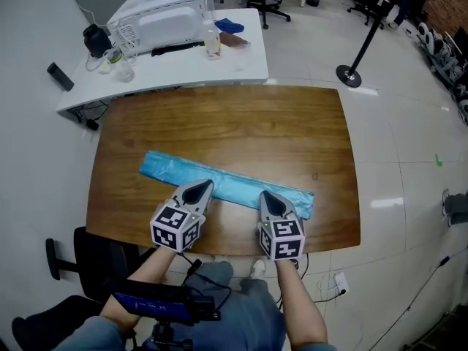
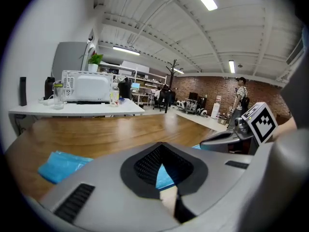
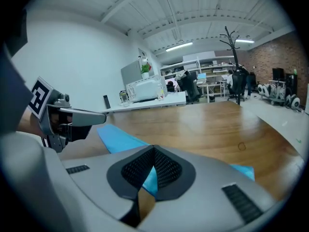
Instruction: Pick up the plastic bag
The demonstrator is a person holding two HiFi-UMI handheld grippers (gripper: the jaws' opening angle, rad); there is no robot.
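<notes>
Pinching the near edge of the blue plastic bag [image 1: 227, 183] with the left gripper [image 1: 208, 184], jaws pressed together on the film around mid-length. Clamping the same edge nearer the right end with the right gripper [image 1: 265, 194], jaws likewise together. Lying flat, stretching slantwise across the wooden table [image 1: 292, 126].

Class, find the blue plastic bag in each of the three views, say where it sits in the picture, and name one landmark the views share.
Head view: blue plastic bag lies slantwise across the middle, on the wooden table.
Left gripper view: lower left.
Right gripper view: left of centre, its other end at lower right.
Shared landmark: white microwave, upper left in the head view, left of centre in both gripper views.
</notes>
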